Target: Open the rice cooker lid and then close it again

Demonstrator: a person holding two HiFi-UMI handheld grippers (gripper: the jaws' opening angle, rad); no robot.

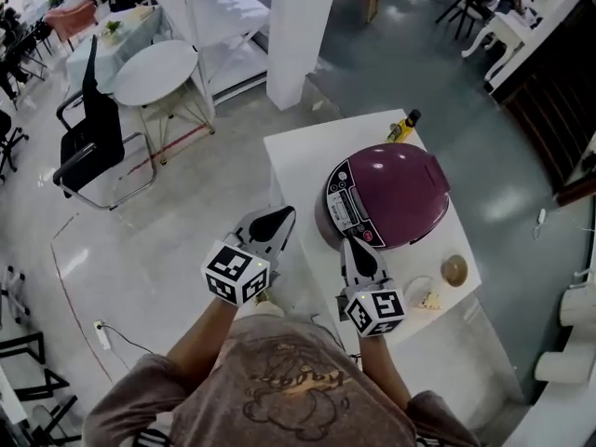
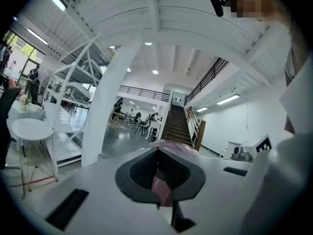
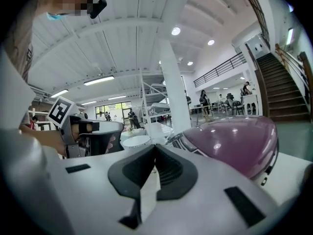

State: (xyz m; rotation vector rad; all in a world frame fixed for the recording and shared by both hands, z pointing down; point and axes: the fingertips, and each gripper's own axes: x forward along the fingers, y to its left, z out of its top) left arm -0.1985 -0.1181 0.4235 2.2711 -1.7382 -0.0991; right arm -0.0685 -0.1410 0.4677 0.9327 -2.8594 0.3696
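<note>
Fingers (image 3: pixel 131 174) on both grippers are pressed together, holding nothing. Left gripper (image 1: pixel 282 214) hangs by the white bench's (image 1: pixel 300 161) left edge, while the right gripper (image 1: pixel 353 244) points at the front of the purple rice cooker (image 1: pixel 396 194), which stands on the bench with its lid down.

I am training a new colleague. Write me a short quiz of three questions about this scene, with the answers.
1. True or false: the lid of the purple rice cooker is open.
2. Which one is nearer to the cooker? A) left claw B) right claw
3. Fill in: both claws are ___ and hold nothing.
Key: 1 false; 2 B; 3 shut.
</note>
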